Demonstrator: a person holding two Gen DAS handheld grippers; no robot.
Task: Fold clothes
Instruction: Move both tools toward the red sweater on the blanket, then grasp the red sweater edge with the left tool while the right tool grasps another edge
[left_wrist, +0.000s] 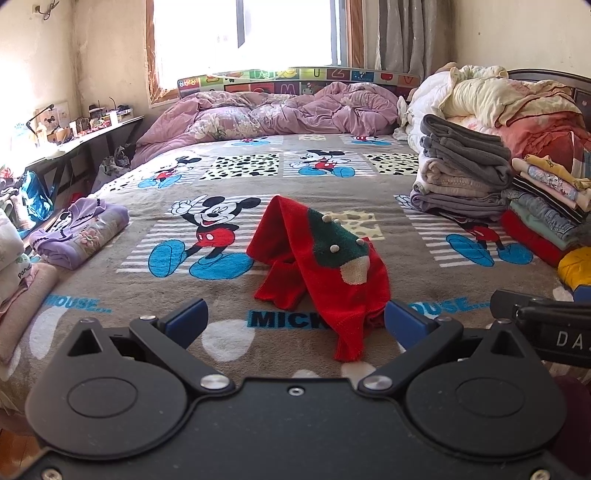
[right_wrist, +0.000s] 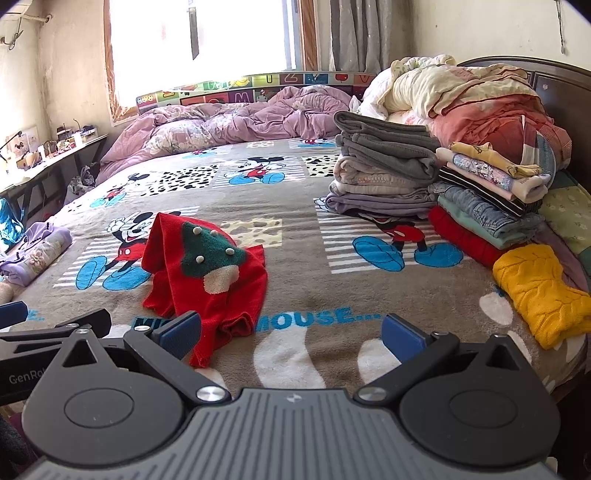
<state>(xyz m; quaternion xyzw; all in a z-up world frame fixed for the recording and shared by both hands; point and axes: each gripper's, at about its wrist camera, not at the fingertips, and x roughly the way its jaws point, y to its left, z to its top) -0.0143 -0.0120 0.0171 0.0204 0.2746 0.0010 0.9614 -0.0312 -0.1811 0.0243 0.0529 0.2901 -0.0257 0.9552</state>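
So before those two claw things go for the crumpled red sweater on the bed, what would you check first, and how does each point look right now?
1. Left gripper open and empty: ok.
2. Right gripper open and empty: ok.
3. Red sweater lying flat: not ok, it sits bunched and humped.
4. Sleeves and hem located: cannot tell, folds hide them.
5. Bare blanket around the sweater for spreading it: ok.
6. Folded piles apart from the sweater: ok.
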